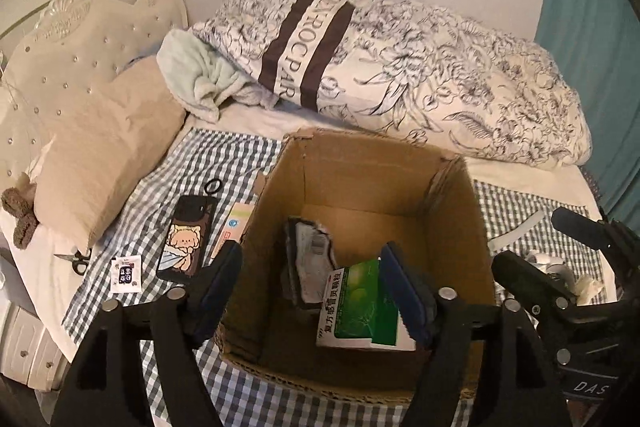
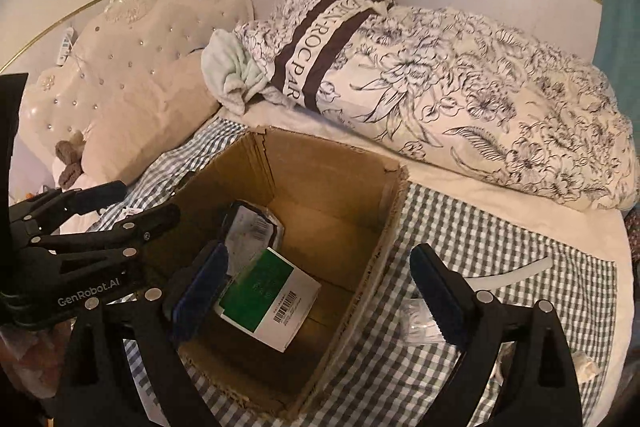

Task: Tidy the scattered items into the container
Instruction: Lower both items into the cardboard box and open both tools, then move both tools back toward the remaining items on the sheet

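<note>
Both grippers hang over the cardboard box [image 1: 360,163] with jaws spread wide, nothing in either: the left gripper [image 1: 316,291] at 6 o'clock above the box, the right gripper [image 2: 320,291] straddling its right wall. Inside lie a green medicine box [image 1: 360,307] and a crumpled packet [image 1: 312,259]. Out at 9 o'clock on the checked cloth [image 1: 192,163]: a phone [image 1: 186,239], sachet [image 1: 126,273], scissors [image 1: 74,259], hair tie [image 1: 213,185]. At 12, a floral duvet [image 1: 440,87].

Both views are lit dimly and warmly, with a yellowish cast. Soft shadow is seen inside the cardboard box [image 1: 360,187]. Edges are bent and darkened by fisheye distortion; fine detail is slightly blurred.
</note>
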Demonstrator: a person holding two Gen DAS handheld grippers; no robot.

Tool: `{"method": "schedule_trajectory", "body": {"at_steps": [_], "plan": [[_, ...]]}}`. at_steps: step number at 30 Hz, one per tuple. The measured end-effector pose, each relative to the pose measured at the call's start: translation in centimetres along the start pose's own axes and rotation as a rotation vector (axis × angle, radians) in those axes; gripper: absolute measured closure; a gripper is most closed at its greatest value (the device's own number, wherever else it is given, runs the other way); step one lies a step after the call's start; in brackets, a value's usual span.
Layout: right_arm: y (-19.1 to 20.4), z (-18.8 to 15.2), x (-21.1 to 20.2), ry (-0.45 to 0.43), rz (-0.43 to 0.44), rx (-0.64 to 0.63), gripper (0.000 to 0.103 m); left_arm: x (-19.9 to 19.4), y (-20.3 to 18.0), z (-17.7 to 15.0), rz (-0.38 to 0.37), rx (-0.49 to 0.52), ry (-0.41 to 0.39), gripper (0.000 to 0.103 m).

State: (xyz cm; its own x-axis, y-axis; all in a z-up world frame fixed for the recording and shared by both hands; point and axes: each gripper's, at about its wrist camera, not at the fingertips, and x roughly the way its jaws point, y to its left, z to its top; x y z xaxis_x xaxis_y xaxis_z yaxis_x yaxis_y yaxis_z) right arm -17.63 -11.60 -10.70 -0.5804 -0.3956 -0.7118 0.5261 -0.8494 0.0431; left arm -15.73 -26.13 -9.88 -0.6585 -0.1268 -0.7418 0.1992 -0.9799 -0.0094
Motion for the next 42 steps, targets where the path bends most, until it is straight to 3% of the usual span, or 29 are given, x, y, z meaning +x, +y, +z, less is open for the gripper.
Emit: {"method": "schedule_trajectory", "body": {"at_steps": [5, 14, 32, 42], "plan": [[-0.7, -0.3, -2.1, -0.025, -0.020, 0.016, 0.009, -2.1, -0.7, 0.1, -0.005, 0.001, -0.032, 0.019], [-2.6, -1.5, -6.4, -0.069, -0.069, 0.042, 0.004, -5.9, -2.5, 0.0, -0.029, 0.001, -0.100, 0.000], [-6.9, -5.4, -14.9, -0.137, -0.189, 0.074, 0.001, -11.0, -7.2, -2.4, -0.096, 0.001, -0.160, 0.000], [-10.1, -7.3, -19.2, -0.180, -0.249, 0.115, 0.000, -14.1, -10.8, -2.8, -0.122, 0.057, -0.222, 0.000]]}}
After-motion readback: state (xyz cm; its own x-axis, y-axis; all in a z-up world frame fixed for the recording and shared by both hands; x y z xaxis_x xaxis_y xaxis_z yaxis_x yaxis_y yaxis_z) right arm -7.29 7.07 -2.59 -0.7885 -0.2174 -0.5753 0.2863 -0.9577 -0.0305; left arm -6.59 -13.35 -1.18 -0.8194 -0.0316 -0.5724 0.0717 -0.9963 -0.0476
